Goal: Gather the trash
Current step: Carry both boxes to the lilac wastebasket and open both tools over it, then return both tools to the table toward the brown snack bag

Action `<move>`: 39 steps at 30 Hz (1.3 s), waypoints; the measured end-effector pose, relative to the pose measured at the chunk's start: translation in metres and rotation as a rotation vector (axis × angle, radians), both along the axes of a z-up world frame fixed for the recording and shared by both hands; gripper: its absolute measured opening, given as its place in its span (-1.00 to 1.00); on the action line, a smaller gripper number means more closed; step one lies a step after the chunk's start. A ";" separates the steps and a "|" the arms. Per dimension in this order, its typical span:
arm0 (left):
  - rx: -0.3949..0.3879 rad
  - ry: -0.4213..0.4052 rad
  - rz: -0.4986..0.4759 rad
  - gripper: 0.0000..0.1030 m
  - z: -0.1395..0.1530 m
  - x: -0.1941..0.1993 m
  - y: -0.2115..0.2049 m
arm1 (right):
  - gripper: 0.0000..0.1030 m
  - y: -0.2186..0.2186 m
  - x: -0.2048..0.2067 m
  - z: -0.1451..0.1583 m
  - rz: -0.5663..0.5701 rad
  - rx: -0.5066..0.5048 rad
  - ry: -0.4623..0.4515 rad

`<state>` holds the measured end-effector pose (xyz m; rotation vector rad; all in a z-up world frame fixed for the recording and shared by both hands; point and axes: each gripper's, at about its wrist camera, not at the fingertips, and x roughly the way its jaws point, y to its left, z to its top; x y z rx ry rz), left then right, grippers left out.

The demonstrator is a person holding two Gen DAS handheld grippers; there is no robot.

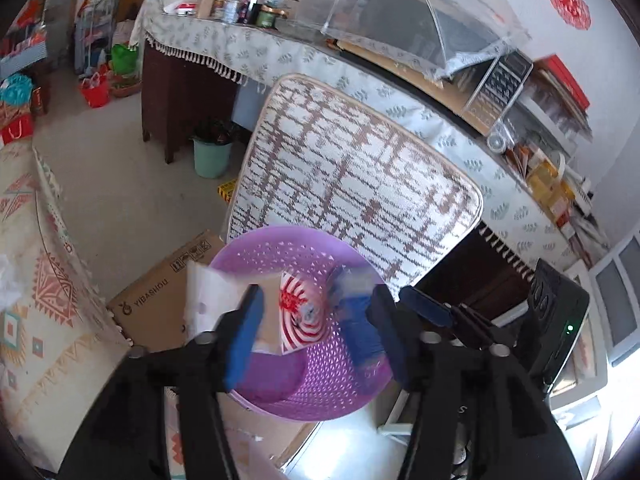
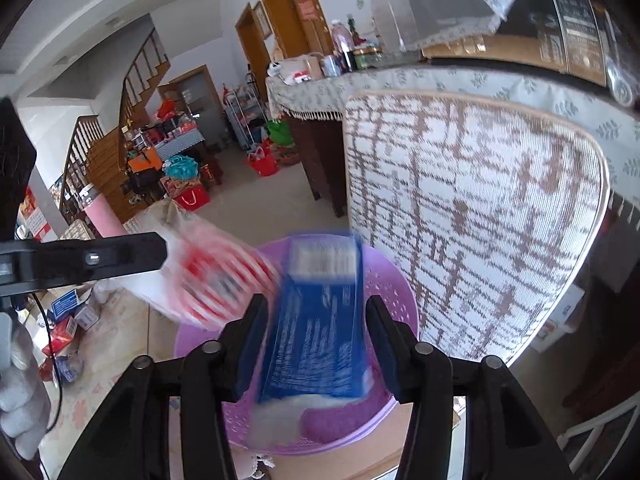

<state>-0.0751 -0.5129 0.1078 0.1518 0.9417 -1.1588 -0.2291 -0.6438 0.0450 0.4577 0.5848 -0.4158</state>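
A purple perforated basket (image 1: 332, 392) sits below both grippers and also shows in the right wrist view (image 2: 396, 292). My left gripper (image 1: 316, 320) is open above it. A red-and-white striped packet (image 1: 298, 316) and a white paper piece (image 1: 208, 296), both blurred, are at its left finger and over the basket. My right gripper (image 2: 314, 340) is open over the basket, and a blue box (image 2: 320, 328), blurred, is between its fingers. The same blue box (image 1: 360, 320) and the right gripper (image 1: 432, 312) show in the left wrist view. The red-and-white packet (image 2: 224, 276) is blurred beside the left gripper (image 2: 100, 260).
A brown-and-white patterned cushion (image 1: 352, 164) stands behind the basket against a cloth-covered table (image 1: 248, 48). A cardboard box (image 1: 160, 300) lies at the left of the basket. A green bucket (image 1: 212, 156) stands under the table. More trash (image 2: 64, 320) lies on the floor at the left.
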 end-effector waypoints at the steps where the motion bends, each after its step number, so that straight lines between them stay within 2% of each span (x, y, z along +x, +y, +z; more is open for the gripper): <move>1: 0.002 -0.002 0.003 0.09 -0.001 0.001 0.002 | 0.23 -0.002 -0.001 -0.001 -0.002 0.004 -0.002; 9: 0.066 -0.037 0.102 0.09 -0.015 0.016 0.028 | 0.28 -0.020 -0.013 -0.010 -0.093 0.003 -0.001; 13: 0.125 -0.001 0.153 0.09 -0.036 0.028 0.032 | 0.28 -0.027 -0.014 -0.024 -0.135 0.020 0.048; 19: 0.228 0.064 0.123 0.08 -0.076 0.028 0.019 | 0.28 -0.026 -0.012 -0.045 -0.150 0.060 0.099; 20: 0.238 0.082 0.116 0.04 -0.082 0.028 0.017 | 0.27 -0.027 -0.011 -0.049 -0.150 0.074 0.108; 21: 0.244 0.098 0.112 -0.18 -0.086 0.027 0.015 | 0.23 -0.026 -0.011 -0.051 -0.148 0.084 0.110; 22: 0.255 0.111 0.113 -0.40 -0.090 0.028 0.015 | 0.10 -0.026 -0.010 -0.055 -0.143 0.100 0.113; 24: 0.272 0.099 0.136 -0.57 -0.093 0.030 0.017 | -0.07 -0.027 -0.008 -0.061 -0.132 0.138 0.122; 28: 0.260 0.133 0.136 -0.61 -0.093 0.036 0.027 | -0.13 -0.027 -0.009 -0.067 -0.142 0.184 0.117; 34: 0.263 0.097 0.161 -0.70 -0.082 0.041 0.038 | -0.13 -0.016 -0.006 -0.068 -0.110 0.262 0.094; 39: 0.274 0.052 0.206 -0.70 -0.074 0.046 0.054 | -0.13 0.000 0.003 -0.068 -0.068 0.310 0.081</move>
